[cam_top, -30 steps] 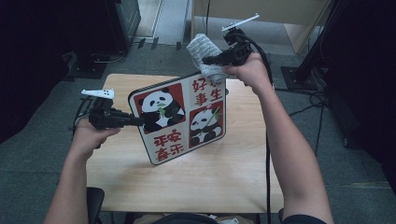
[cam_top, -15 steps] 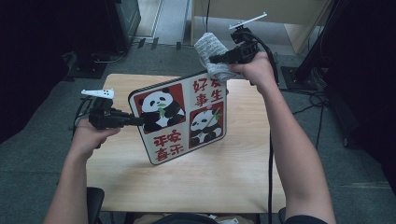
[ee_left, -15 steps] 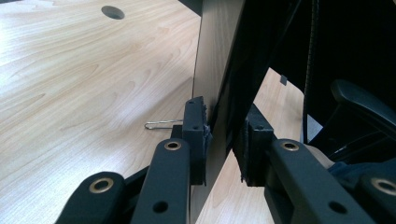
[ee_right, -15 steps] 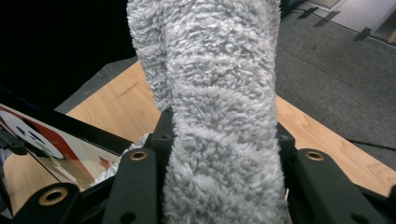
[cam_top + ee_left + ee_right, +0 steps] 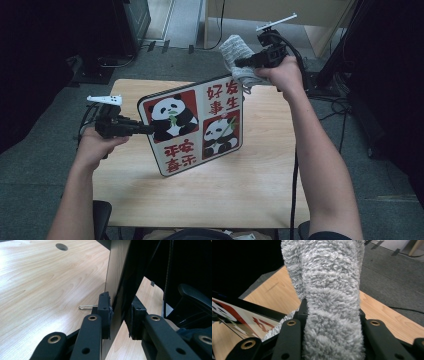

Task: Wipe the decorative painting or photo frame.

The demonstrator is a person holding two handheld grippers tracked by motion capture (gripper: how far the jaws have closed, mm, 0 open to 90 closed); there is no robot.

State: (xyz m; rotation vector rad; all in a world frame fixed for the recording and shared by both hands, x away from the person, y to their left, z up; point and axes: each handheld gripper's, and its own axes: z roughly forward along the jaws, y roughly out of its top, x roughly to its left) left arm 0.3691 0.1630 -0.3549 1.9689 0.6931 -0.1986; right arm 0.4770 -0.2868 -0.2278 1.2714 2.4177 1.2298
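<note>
A panda sign board (image 5: 195,125) with red panels and Chinese characters stands tilted on its lower edge on the wooden table (image 5: 270,165). My left gripper (image 5: 145,129) is shut on its left edge; in the left gripper view the pads clamp the thin board (image 5: 117,277) on both faces. My right gripper (image 5: 240,62) hovers by the board's top right corner with a grey fluffy cloth (image 5: 235,50) in its jaws, which have just been closing on it. In the right gripper view the cloth (image 5: 329,290) bulges up between the jaws, with the board (image 5: 234,312) at lower left.
A bent wire clip (image 5: 86,307) lies on the table beside the board, and a cable hole (image 5: 61,246) sits farther off. A dark chair (image 5: 195,297) stands past the table edge. Cables run over the grey carpet (image 5: 350,105) at the right.
My right hand has carried the cloth a little to the right, off the board's top edge, and its jaws have squeezed tighter on the cloth. The left hand and board stayed still.
</note>
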